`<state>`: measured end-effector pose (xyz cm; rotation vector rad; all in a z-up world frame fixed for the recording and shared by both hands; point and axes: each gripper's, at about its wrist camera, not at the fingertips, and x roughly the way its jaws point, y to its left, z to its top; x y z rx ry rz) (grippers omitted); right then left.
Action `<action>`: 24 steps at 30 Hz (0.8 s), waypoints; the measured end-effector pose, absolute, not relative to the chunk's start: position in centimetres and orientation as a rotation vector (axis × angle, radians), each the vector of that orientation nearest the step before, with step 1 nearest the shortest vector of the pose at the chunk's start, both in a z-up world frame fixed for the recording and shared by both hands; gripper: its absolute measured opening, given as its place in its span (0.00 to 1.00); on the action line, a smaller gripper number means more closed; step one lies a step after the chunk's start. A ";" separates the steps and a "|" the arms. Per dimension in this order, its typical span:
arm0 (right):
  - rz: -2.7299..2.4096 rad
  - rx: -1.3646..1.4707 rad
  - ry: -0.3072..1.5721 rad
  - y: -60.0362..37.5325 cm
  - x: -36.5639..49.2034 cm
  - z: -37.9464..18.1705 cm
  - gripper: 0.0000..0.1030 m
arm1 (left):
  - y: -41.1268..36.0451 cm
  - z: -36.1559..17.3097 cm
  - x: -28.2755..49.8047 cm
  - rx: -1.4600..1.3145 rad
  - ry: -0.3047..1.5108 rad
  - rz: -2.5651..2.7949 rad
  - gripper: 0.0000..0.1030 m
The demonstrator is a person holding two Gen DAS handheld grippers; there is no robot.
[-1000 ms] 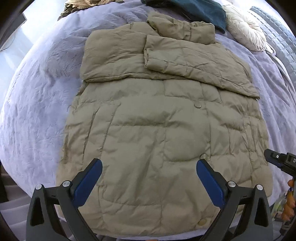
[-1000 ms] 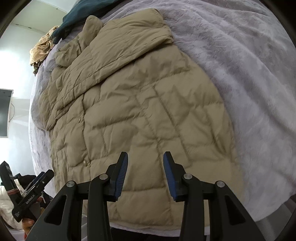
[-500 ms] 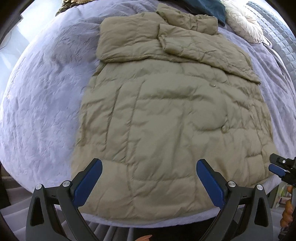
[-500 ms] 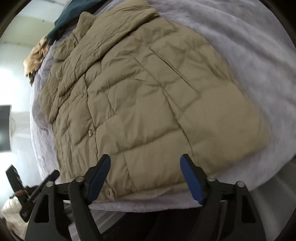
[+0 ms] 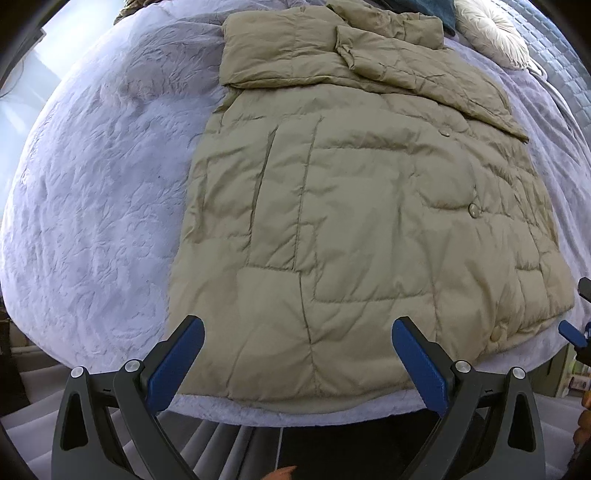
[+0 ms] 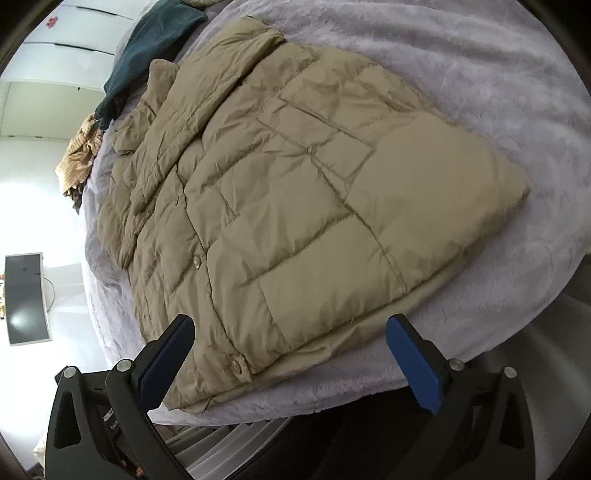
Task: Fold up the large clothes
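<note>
A tan quilted coat [image 5: 354, 221] lies flat on a bed [image 5: 92, 206], its hem at the near edge and both sleeves folded across the chest. The left hand-held gripper [image 5: 297, 354] hangs over the hem with its blue pads spread wide, gripping nothing. The right hand-held gripper [image 6: 290, 354] is likewise wide open and empty, over the hem corner by a snap [image 6: 235, 365].

Only the left view shows the round ruched cushion [image 5: 491, 29] and the grey padded headboard [image 5: 561, 62] at the far right, and the tip of the right hand-held gripper at its right border. Only the right view shows a dark monitor [image 6: 26, 295] against a bright wall, a ribbed tan garment [image 6: 79, 158] at the bed's far edge, and the full spread of a teal cloth [image 6: 151, 44] beyond the collar.

The coat is puffy, sewn in rectangular panels, with a crinkled matte shell and round snaps down the front. The bedspread is pale lilac plush, its nap pressed in swirls.
</note>
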<state>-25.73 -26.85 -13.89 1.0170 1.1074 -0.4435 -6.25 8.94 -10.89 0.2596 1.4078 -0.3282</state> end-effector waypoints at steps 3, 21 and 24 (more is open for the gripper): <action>-0.440 1.039 1.112 -26.4 -26.1 -14.4 1.00 | 9.5 -10.9 -6.4 0.262 1.405 -0.326 0.99; -0.516 1.306 0.976 -29.7 -32.1 -17.1 1.00 | 17.8 -14.3 -7.7 -0.193 1.617 -0.504 0.99; -0.509 1.373 0.914 -30.5 -32.6 -17.9 1.00 | 17.4 -16.4 -8.3 -0.393 1.688 -0.653 0.99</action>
